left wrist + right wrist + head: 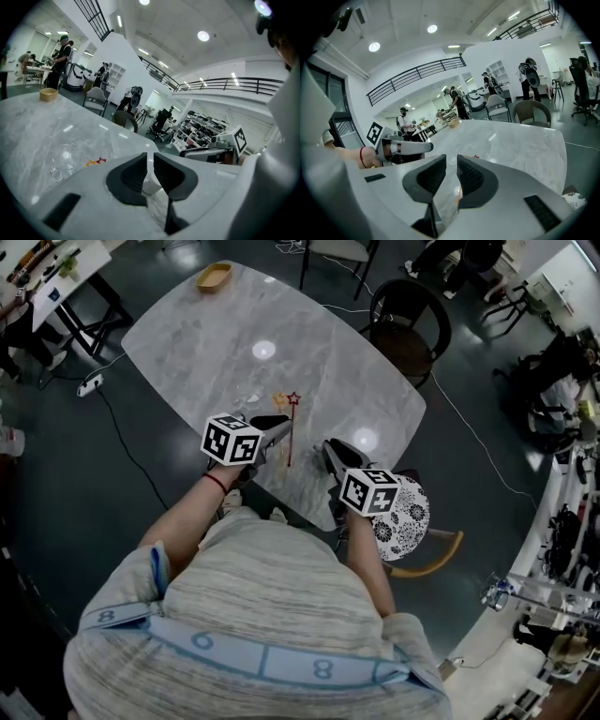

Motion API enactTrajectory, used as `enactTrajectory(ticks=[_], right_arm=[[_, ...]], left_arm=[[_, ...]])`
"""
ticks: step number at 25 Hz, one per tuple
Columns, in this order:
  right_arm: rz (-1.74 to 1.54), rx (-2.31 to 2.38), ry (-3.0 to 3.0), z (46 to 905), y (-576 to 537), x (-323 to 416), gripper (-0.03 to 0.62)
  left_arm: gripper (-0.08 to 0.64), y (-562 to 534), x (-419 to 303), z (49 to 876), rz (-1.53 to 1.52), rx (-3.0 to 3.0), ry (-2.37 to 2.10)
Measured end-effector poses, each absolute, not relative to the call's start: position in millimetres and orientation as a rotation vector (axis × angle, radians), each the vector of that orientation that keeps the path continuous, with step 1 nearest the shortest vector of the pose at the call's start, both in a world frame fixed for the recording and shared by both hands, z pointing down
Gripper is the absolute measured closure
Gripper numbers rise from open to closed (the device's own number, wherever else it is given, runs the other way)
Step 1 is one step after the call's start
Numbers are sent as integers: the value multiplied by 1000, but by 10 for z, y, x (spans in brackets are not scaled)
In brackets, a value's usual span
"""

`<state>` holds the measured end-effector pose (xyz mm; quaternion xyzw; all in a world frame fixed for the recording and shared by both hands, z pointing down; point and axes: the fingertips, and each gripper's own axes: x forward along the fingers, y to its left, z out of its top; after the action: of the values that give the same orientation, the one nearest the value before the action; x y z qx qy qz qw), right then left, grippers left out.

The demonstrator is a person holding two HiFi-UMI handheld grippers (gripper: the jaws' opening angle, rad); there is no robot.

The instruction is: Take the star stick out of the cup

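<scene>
The star stick (290, 442) lies flat on the marble table (187, 334), outside the clear cup (63, 163) and just beside it (star end nearest the cup). The left gripper (279, 427) and right gripper (330, 454) hang above the table's near edge. Each has its fingers a narrow gap apart with nothing between them.
</scene>
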<state>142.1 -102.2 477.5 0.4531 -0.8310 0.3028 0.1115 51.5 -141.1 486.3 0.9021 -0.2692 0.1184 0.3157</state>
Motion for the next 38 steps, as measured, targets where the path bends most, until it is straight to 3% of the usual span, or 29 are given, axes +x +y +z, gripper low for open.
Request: enactTrajectory(ticks=[21,28,38], right_arm=[[795,1325,-2603,4070,-716,1069,545],[780,1361,-2610,3969,-835,920,581],[718,1334,-2591,3886,-932,687,583]], left_arm=[[541,-871,38,3925,1,2512,-715],[541,-958,-119,3834,-15,2549,-667],[541,-1052,-352,3792,-64,2562,-607]])
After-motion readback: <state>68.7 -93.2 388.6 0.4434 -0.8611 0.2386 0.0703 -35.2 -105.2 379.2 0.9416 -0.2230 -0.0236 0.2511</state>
